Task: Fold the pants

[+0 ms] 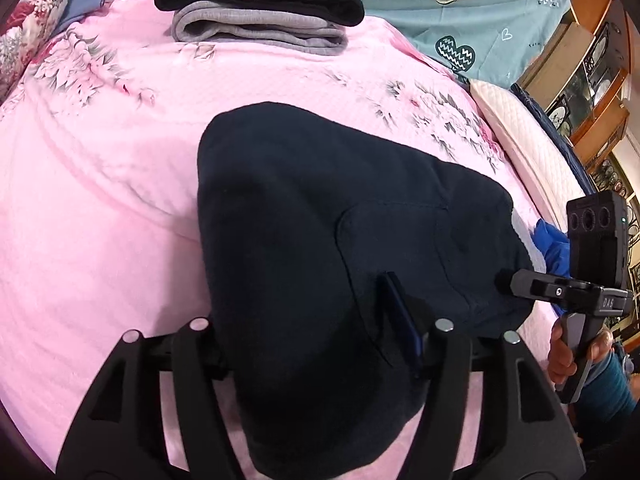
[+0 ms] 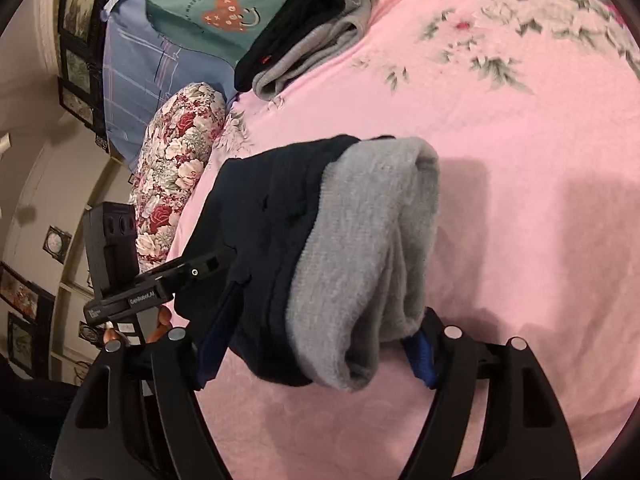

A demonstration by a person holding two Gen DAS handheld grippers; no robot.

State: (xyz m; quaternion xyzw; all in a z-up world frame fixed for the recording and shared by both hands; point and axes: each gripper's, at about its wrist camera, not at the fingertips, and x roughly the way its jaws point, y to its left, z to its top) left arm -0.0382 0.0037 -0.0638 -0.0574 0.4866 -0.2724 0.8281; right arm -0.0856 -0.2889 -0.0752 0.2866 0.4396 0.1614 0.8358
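Observation:
Dark navy pants point(image 1: 320, 208) with a grey fleece inside point(image 2: 372, 248) hang in a folded bundle just above the pink floral bedspread point(image 1: 100, 200). My left gripper point(image 1: 316, 304) is shut on the near edge. The cloth drapes over its left finger, and only the blue-padded right finger point(image 1: 400, 320) shows. My right gripper point(image 2: 320, 312) is shut on the thick folded end, with a blue pad point(image 2: 420, 348) on either side. Each wrist view shows the other gripper pinching the pants: the right gripper point(image 1: 510, 280) and the left gripper point(image 2: 222, 260). A hand point(image 1: 564, 352) holds the right tool.
A stack of folded black and grey garments point(image 1: 260, 4) lies at the far side of the bed. A teal quilt point(image 1: 460, 0), a floral pillow point(image 2: 172, 184) and a blue cloth point(image 1: 556, 248) ring the bed. A wooden cabinet point(image 1: 592, 60) stands beyond the mattress edge point(image 1: 520, 136).

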